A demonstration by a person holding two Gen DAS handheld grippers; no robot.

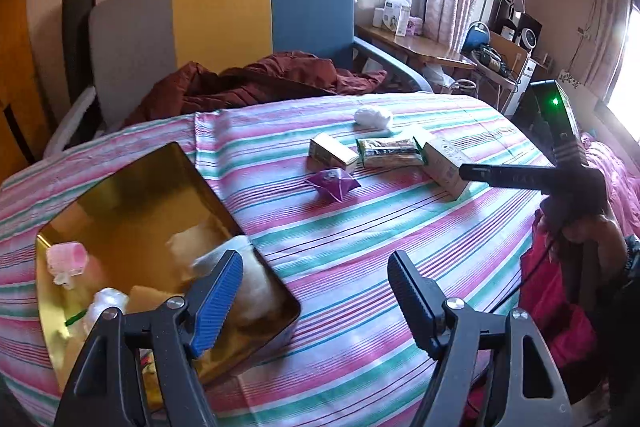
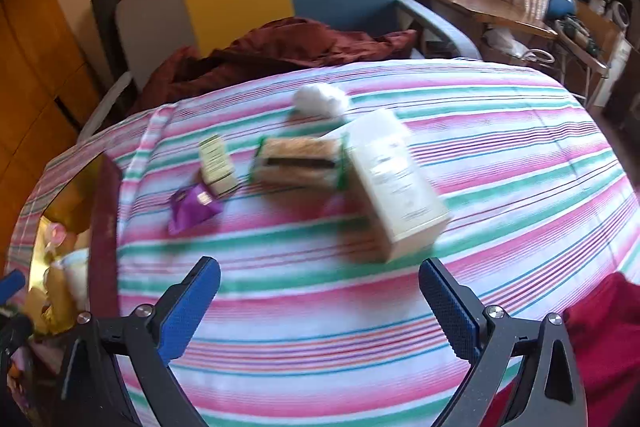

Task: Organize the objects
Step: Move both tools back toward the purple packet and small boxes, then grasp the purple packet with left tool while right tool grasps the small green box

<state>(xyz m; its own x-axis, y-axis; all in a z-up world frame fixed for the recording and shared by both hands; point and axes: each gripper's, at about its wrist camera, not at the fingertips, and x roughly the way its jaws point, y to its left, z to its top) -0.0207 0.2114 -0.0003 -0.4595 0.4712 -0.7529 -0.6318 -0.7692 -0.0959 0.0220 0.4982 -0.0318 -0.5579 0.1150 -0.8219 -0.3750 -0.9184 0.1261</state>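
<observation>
A gold tin box (image 1: pixel 132 203) stands open on the striped cloth at the left, holding a pink roller (image 1: pixel 68 259), white cotton and other small things. My left gripper (image 1: pixel 316 291) is open and empty, its left finger over the tin's near right corner. On the cloth lie a purple sachet (image 1: pixel 334 183) (image 2: pixel 192 205), a small cream box (image 1: pixel 330 153) (image 2: pixel 218 165), a green-edged packet (image 1: pixel 390 151) (image 2: pixel 298 163), a larger white box (image 1: pixel 446 163) (image 2: pixel 394 183) and a cotton ball (image 1: pixel 374 115) (image 2: pixel 320 99). My right gripper (image 2: pixel 320 301) is open and empty, short of the white box.
The striped cloth (image 2: pixel 500 155) covers a rounded surface. A dark red garment (image 1: pixel 256 83) lies on the grey, yellow and blue chair (image 1: pixel 224 7) behind. Red fabric (image 2: pixel 604 331) hangs at the right edge. A cluttered desk (image 1: pixel 416 43) stands by the window.
</observation>
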